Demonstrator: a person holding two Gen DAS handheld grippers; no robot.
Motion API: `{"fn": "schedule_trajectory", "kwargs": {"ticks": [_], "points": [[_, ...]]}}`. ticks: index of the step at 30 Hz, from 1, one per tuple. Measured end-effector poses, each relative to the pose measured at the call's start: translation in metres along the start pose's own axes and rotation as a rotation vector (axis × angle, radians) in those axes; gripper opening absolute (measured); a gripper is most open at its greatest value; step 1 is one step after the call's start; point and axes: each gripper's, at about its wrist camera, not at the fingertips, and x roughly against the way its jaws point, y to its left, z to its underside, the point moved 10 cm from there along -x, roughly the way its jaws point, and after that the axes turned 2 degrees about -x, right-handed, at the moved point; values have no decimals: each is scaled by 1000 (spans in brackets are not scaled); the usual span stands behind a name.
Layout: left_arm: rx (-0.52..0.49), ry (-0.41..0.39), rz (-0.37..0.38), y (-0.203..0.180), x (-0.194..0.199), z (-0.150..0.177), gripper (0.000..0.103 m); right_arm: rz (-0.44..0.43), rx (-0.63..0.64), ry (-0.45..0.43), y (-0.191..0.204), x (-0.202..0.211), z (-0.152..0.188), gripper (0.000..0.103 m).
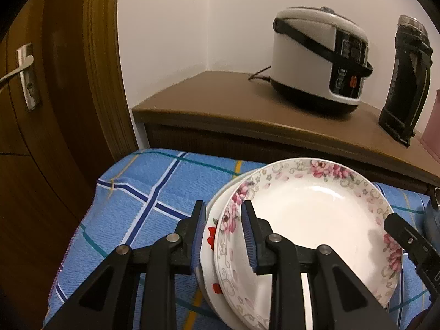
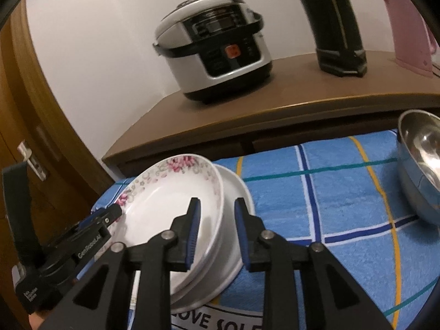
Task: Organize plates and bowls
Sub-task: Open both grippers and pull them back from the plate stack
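Blue checked cloth: plate stack, steel bowl.

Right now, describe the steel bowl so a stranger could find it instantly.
Start at the blue plaid towel in front of the wooden counter. The steel bowl sits at its right edge, apart from the stacked plates. It is shiny bare metal; the plates are white china, the top one with pink flowers.
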Motion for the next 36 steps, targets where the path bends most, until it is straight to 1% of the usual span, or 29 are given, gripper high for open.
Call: {"fn": "schedule_trajectory", "kwargs": {"ticks": [1, 2, 3, 4, 5, 10, 12, 14, 17, 18, 19, 20, 21, 22, 26, 36], "points": [[-1, -12, -2, 0, 2, -1, 32, 2, -3, -7, -1, 2, -1, 28], [-1, -21, -4, 0, 3, -2, 36, 7, -6, -15, -3, 4, -1, 31], [1, -30, -7, 1, 5, -3, 39, 13, -9, -26, -4, 6, -2, 36], [3, -39, -12, 1, 6, -4, 45, 18, -11, -39, -6, 9, -4, 39], [4, -48, -18, 2, 7, -4, 49, 20, -11, -45, -6, 11, -4, 39], [8, -72, -21, 3, 11, -6, 50, 41, -5, -82, -11, 21, -7, 40], [10, -83, -20, 2, 12, -7, 52, 54, 0, -107, -12, 27, -8, 42], [13, -94, -25, 2, 15, -8, 62, 78, 25, -159, -12, 37, -13, 45], [18, -117, -31, 3, 19, -9, 65, 132, 84, -260, -10, 56, -22, 51], [17, -122, -30, 2, 21, -9, 66, 148, 103, -288, -8, 62, -24, 55], [15, -125, -29, 1, 21, -9, 67, 159, 121, -318, -7, 68, -25, 61], [12, -126, -30, 0, 22, -9, 69, 164, 130, -335, -5, 71, -26, 64], [9, -128, -31, -1, 23, -9, 70, 166, 137, -350, -4, 74, -26, 70], [7, -133, -32, -1, 24, -9, 73, 165, 143, -361, -3, 77, -27, 74], [-1, -162, -39, -3, 32, -10, 74, 165, 153, -358, -1, 78, -27, 75], [-6, -176, -31, -11, 44, -3, 75, 170, 127, -343, -12, 88, -21, 75]]}}
